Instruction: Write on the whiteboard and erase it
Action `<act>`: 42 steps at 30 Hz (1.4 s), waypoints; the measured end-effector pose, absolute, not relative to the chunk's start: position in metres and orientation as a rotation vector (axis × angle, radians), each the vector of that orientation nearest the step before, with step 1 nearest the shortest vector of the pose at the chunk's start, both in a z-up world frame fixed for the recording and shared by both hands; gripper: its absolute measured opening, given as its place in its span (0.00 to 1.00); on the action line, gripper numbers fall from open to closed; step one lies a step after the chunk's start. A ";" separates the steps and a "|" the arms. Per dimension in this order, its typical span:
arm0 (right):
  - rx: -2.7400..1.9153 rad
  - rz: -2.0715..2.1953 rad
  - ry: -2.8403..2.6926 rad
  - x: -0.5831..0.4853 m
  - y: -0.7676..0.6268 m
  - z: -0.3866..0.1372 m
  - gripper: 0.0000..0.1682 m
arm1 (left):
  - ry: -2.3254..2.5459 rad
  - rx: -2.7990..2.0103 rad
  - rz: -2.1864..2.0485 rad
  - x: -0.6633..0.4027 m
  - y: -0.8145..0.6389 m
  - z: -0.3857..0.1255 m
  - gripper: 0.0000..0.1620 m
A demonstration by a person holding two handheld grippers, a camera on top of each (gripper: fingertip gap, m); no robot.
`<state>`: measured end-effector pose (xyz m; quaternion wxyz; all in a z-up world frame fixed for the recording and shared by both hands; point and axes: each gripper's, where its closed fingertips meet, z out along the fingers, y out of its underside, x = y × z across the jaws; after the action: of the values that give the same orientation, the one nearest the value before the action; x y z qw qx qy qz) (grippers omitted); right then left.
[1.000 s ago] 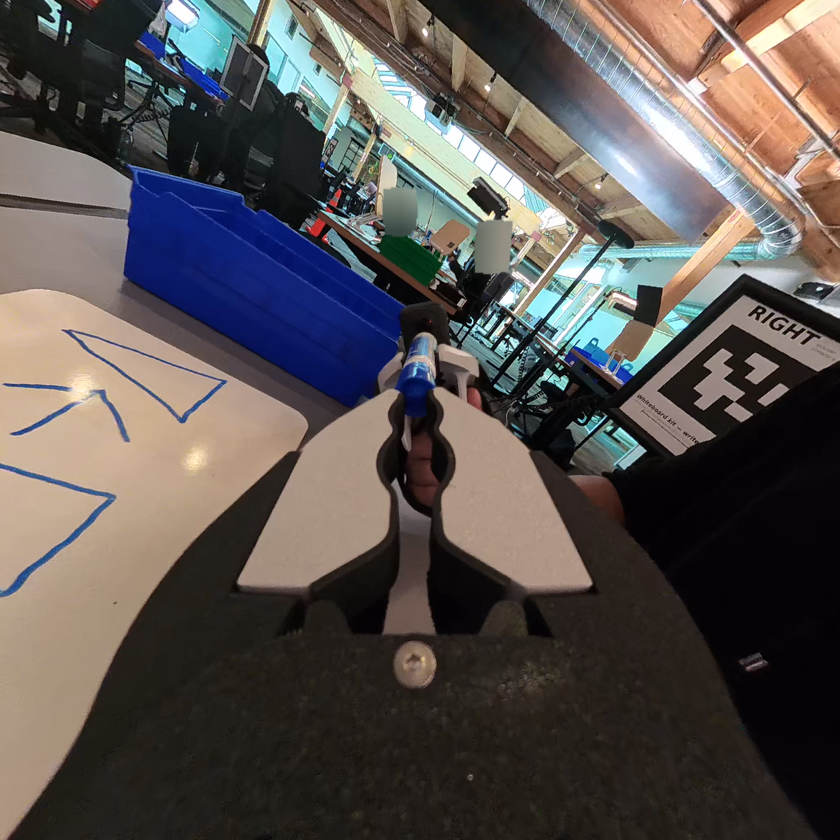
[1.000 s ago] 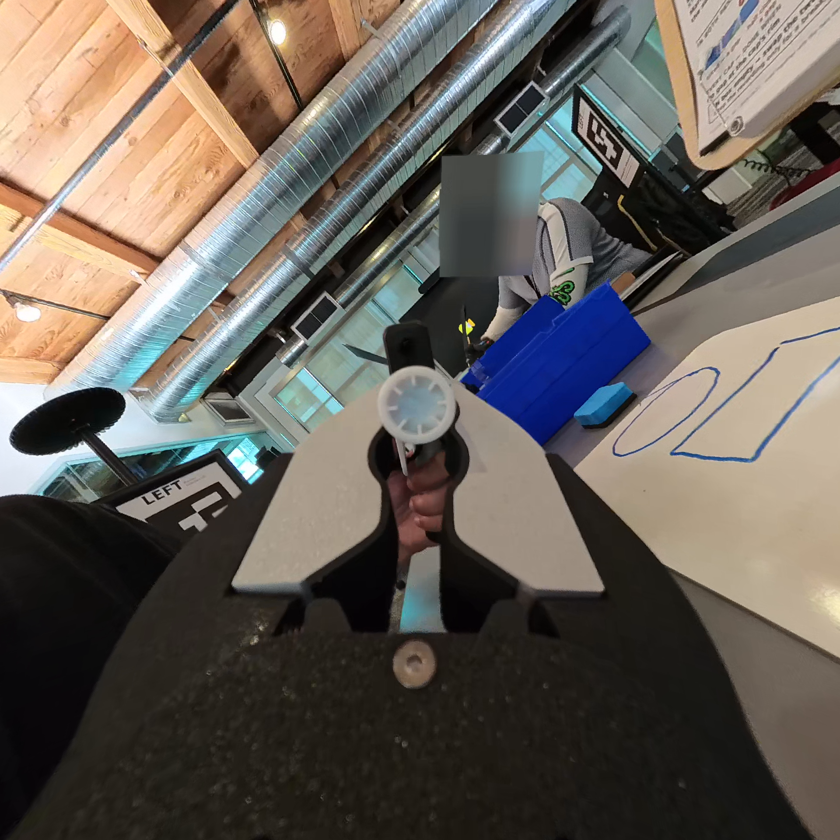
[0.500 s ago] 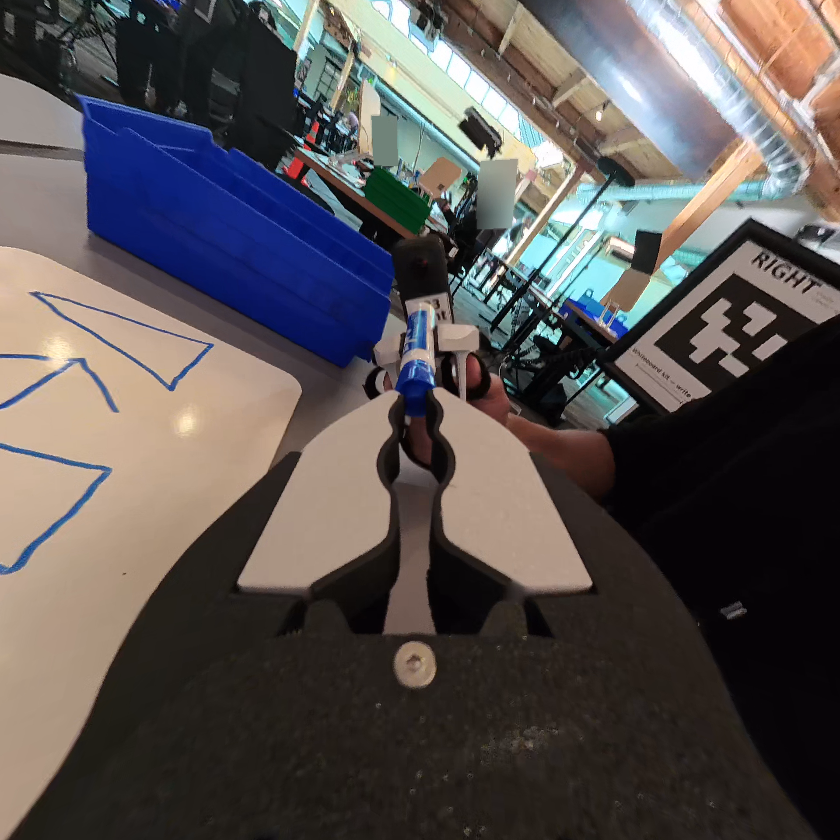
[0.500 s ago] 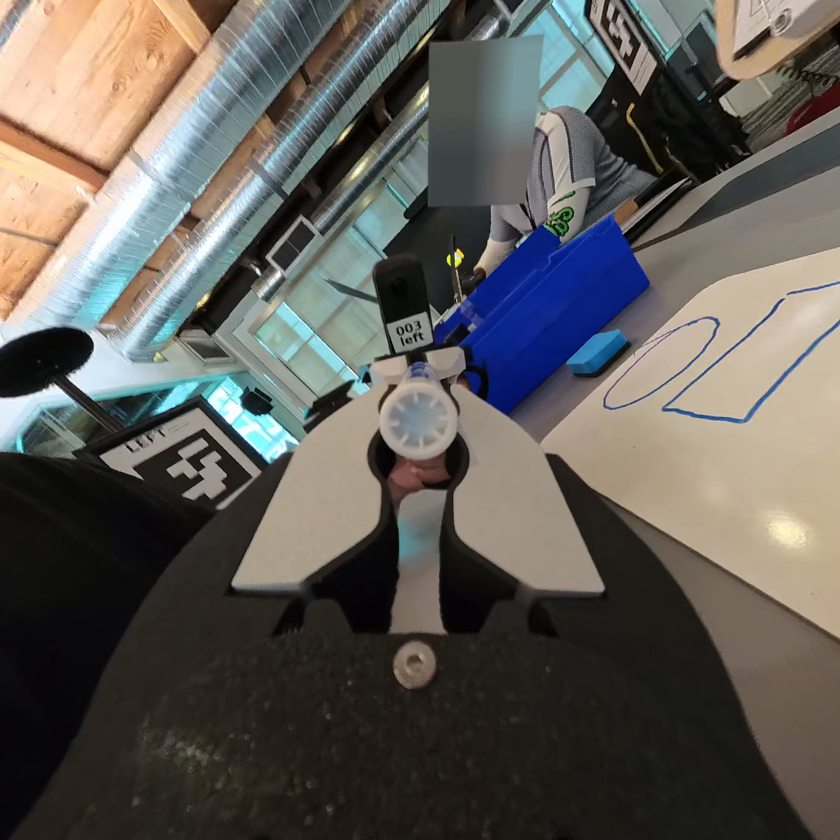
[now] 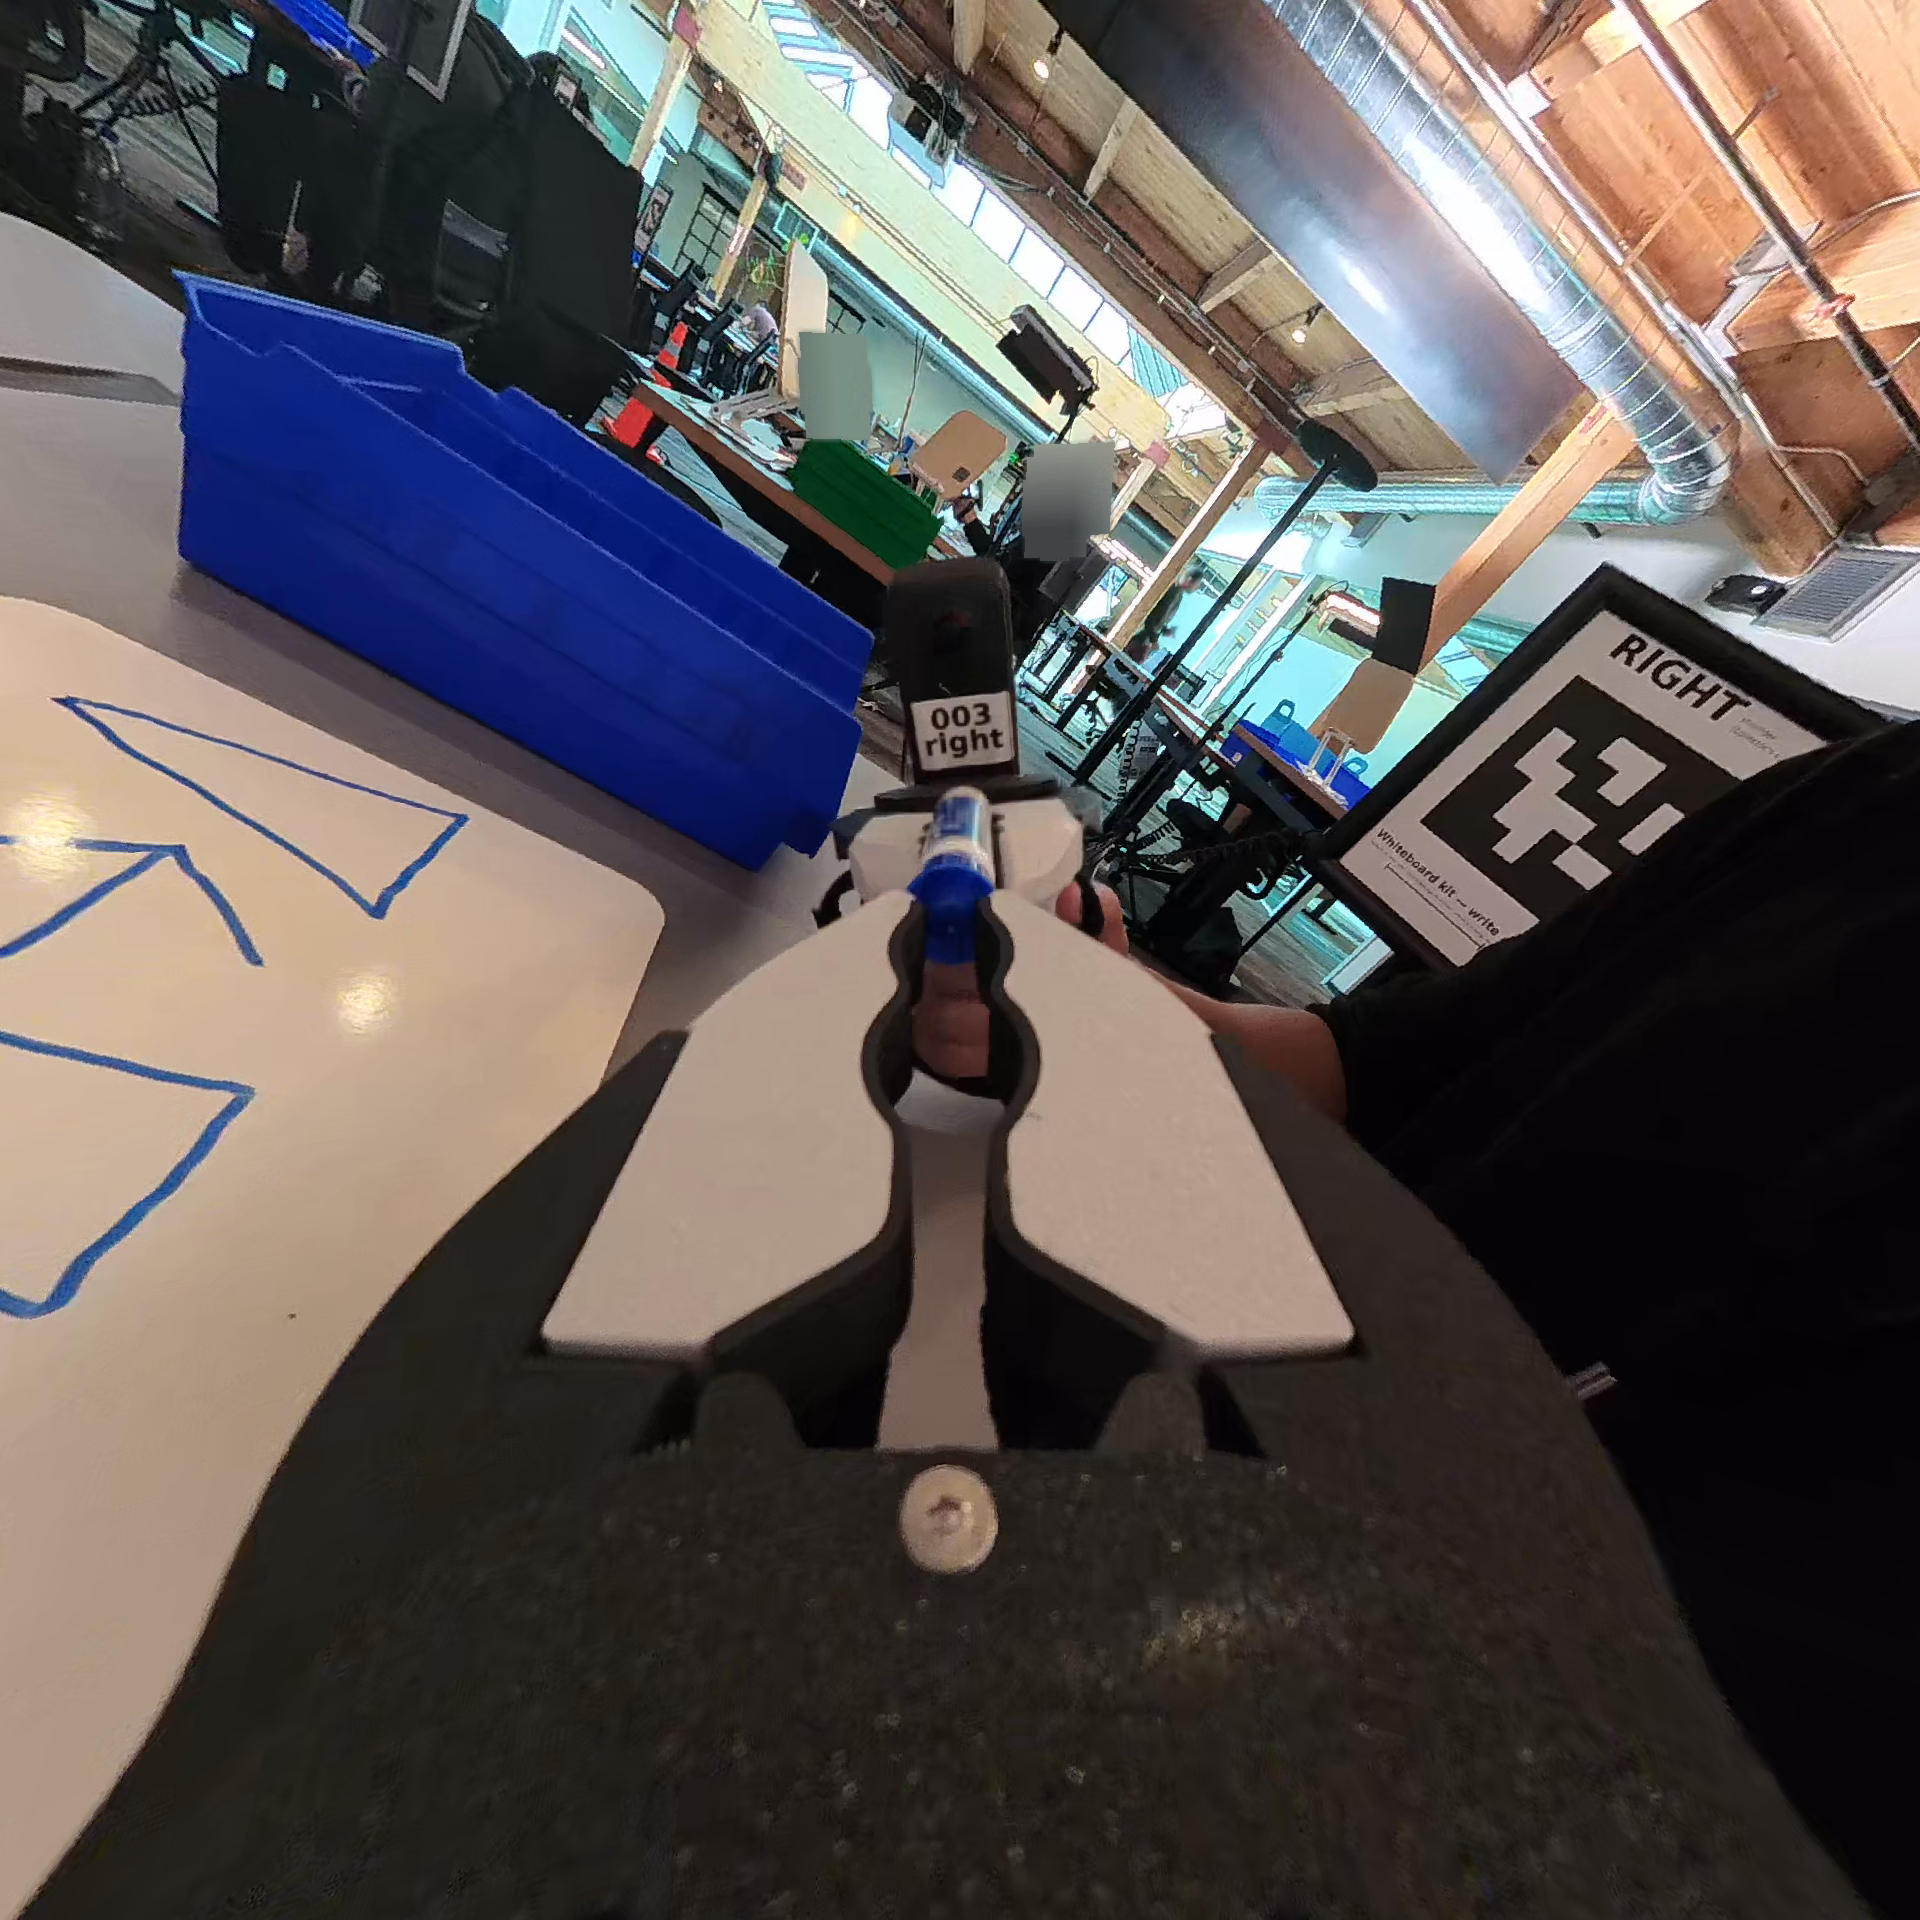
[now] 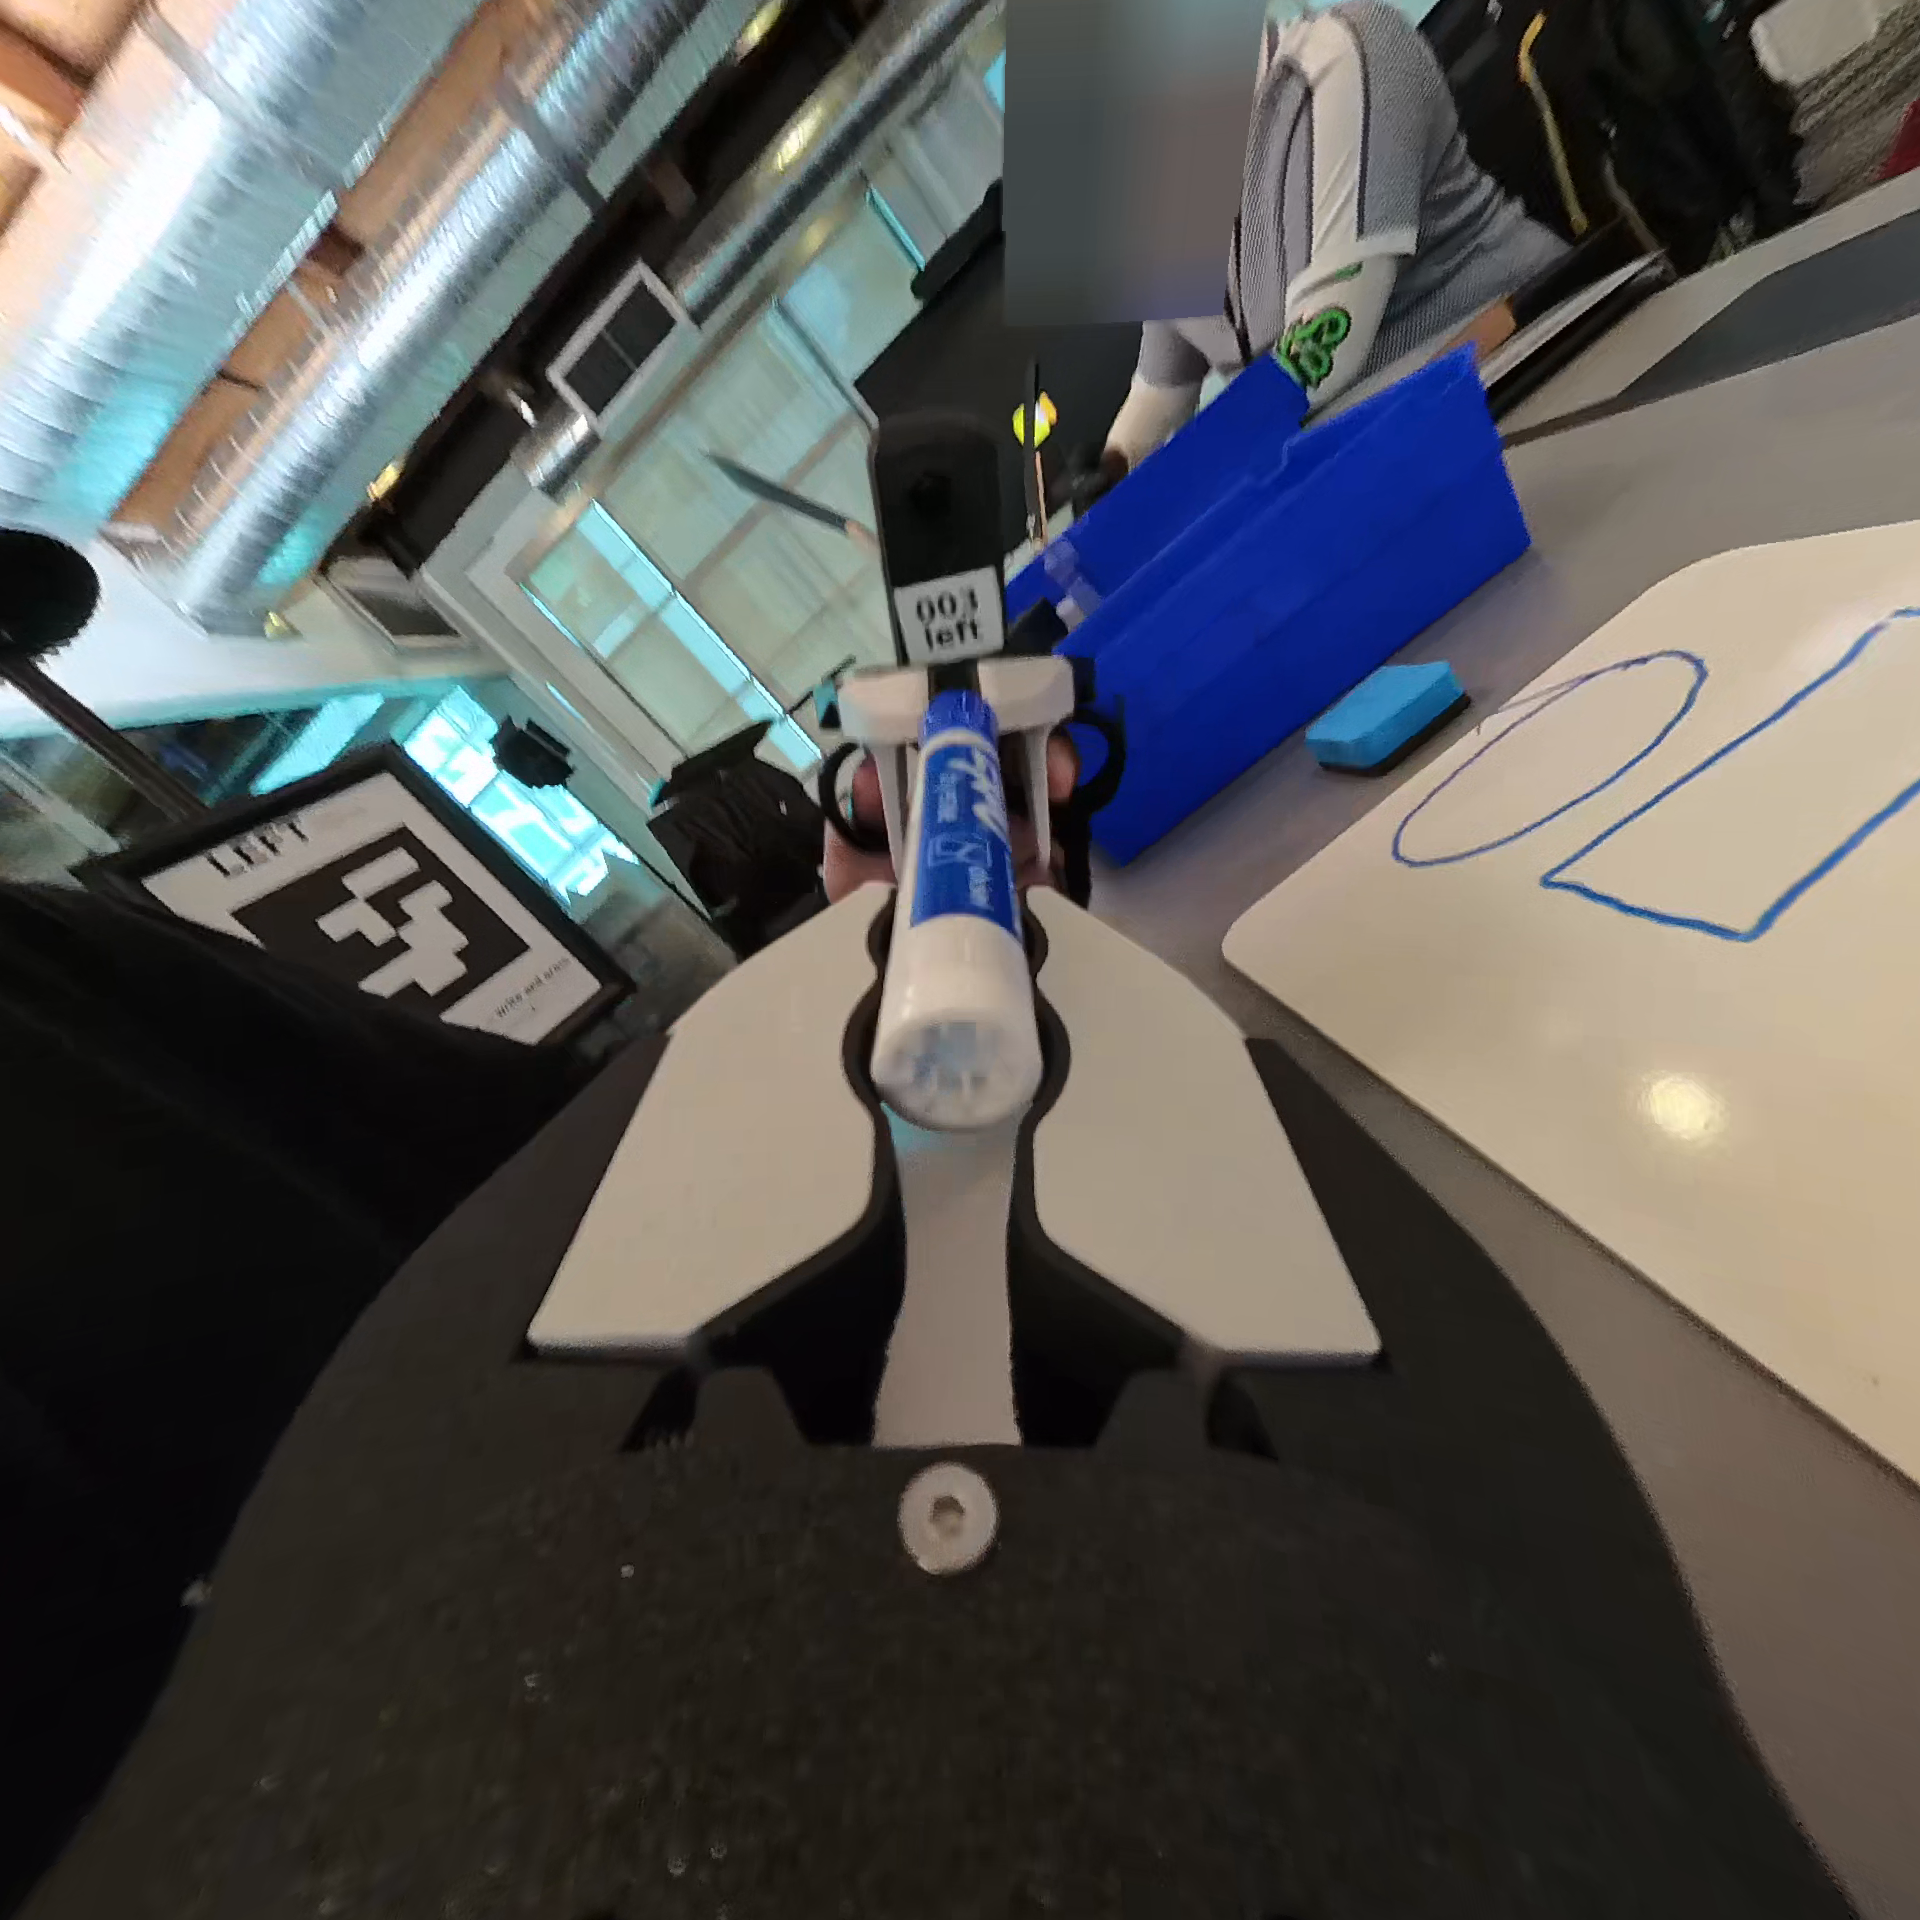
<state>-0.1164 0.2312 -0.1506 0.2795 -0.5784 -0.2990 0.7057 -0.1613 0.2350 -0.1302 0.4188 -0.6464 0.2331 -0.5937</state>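
Two grippers, one marker

Two sets of fingers meet on the marker (image 6: pixel 954 914): my right gripper (image 6: pixel 954 1039) pinches its white barrel, while the left gripper (image 5: pixel 948 940) pinches its blue cap end. Beside the fingers lies the whiteboard (image 6: pixel 1621 1039) on the worktop (image 5: pixel 94 499), eraser (image 6: pixel 1387 717) beyond, against the blue bin (image 6: pixel 1299 644).

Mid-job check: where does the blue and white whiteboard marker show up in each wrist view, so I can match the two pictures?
Left wrist view: the blue and white whiteboard marker is at centre, its blue end at this gripper's fingertips, pointing away toward the other gripper.
Right wrist view: the marker is at centre, its white butt end toward the camera, between this gripper's fingers.
Shared landmark: the blue plastic bin beside the white whiteboard.
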 end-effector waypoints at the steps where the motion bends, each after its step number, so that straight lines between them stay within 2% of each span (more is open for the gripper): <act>1: -1.575 1.864 -0.856 -0.118 0.227 -0.156 0.11 | 0.571 -1.613 -1.497 -0.163 0.236 -0.128 0.05; 12: -1.619 1.738 -0.850 -0.121 0.227 -0.162 0.11 | 0.514 -1.635 -1.518 -0.167 0.244 -0.133 0.06; 15: -1.608 1.694 -0.774 -0.111 0.237 -0.156 0.11 | 0.474 -1.642 -1.496 -0.170 0.249 -0.132 0.20; 17: -1.599 1.642 -0.730 -0.101 0.245 -0.148 0.11 | 0.447 -1.637 -1.485 -0.176 0.251 -0.129 0.24; 22: -1.624 1.284 -0.673 -0.038 0.275 -0.107 0.11 | 0.464 -1.696 -1.364 -0.188 0.238 -0.138 0.25; 26: -1.837 0.650 -0.584 0.070 0.347 -0.095 0.11 | 0.495 -1.765 -1.287 -0.189 0.218 -0.159 0.25; 28: -1.967 0.315 -0.573 0.119 0.386 -0.109 0.11 | 0.506 -1.798 -1.252 -0.188 0.211 -0.171 0.25; 30: -2.109 0.159 -0.638 0.138 0.415 -0.139 0.11 | 0.511 -1.817 -1.262 -0.187 0.207 -0.178 0.25; 35: -2.408 0.059 -0.779 0.127 0.464 -0.217 0.12 | 0.491 -1.793 -1.284 -0.185 0.210 -0.171 0.25; 42: -2.714 0.009 -0.816 0.114 0.469 -0.254 0.12 | 0.488 -1.801 -1.292 -0.186 0.208 -0.174 0.25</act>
<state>0.1143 0.4685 -0.2538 0.1531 -0.9463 -0.2847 0.0031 -0.1858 0.2081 -0.1739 0.4224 -0.7193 0.1950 -0.5160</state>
